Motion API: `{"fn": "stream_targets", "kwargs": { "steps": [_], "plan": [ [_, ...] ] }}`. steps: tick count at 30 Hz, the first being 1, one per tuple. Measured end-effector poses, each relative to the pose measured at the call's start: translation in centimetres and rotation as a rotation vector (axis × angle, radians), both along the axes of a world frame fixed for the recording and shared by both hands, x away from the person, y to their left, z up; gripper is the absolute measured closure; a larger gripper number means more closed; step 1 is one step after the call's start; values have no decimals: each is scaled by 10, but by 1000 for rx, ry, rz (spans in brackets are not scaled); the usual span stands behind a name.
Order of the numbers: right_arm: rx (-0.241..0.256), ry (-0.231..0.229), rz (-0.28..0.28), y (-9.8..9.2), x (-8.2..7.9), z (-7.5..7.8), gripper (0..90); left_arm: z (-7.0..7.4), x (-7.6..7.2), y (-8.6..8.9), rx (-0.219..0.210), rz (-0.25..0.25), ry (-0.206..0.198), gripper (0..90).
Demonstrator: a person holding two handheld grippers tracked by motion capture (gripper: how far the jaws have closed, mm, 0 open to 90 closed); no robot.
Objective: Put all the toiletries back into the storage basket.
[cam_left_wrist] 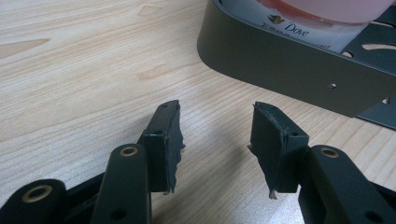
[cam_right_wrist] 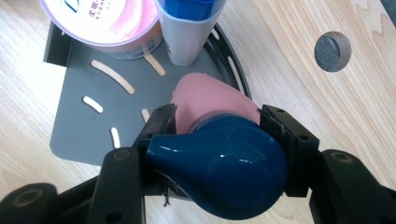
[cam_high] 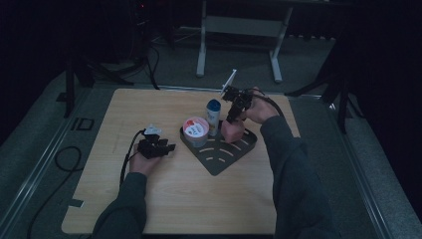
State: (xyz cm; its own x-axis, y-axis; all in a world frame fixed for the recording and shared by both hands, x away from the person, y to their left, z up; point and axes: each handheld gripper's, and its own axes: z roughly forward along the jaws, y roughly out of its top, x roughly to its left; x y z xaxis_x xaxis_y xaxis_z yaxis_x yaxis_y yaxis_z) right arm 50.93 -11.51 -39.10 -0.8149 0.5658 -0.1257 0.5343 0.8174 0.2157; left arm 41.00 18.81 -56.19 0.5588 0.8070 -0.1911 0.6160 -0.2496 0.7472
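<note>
A dark grey slotted corner tray [cam_high: 221, 159] lies mid-table. In it stand a pink Dove tub [cam_high: 195, 128] and a white bottle with a blue cap [cam_high: 213, 115]. My right gripper [cam_high: 233, 117] is shut on the dark blue cap [cam_right_wrist: 219, 168] of a pink bottle [cam_right_wrist: 205, 95], whose body hangs over the tray [cam_right_wrist: 79, 126] beside the white bottle [cam_right_wrist: 187, 37] and the tub [cam_right_wrist: 105, 23]. My left gripper [cam_high: 171, 148] rests low over the wood just left of the tray, open, nothing between its jaws [cam_left_wrist: 215, 140]. The tray wall [cam_left_wrist: 280, 65] and the tub [cam_left_wrist: 303, 18] lie just ahead of it.
A round cable hole [cam_right_wrist: 332, 50] sits in the wooden table [cam_high: 174, 199] right of the tray. Cables [cam_high: 64, 159] trail on the floor at the left. A white frame's legs [cam_high: 201, 50] stand beyond the far edge.
</note>
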Motion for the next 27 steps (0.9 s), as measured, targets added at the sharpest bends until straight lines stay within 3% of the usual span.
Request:
{"fn": "stream_targets", "kwargs": {
  "steps": [27],
  "plan": [
    [18, 20, -53, 7, 18, -16, 471, 0, 0, 0, -3, 0, 0, 524]
  ]
}}
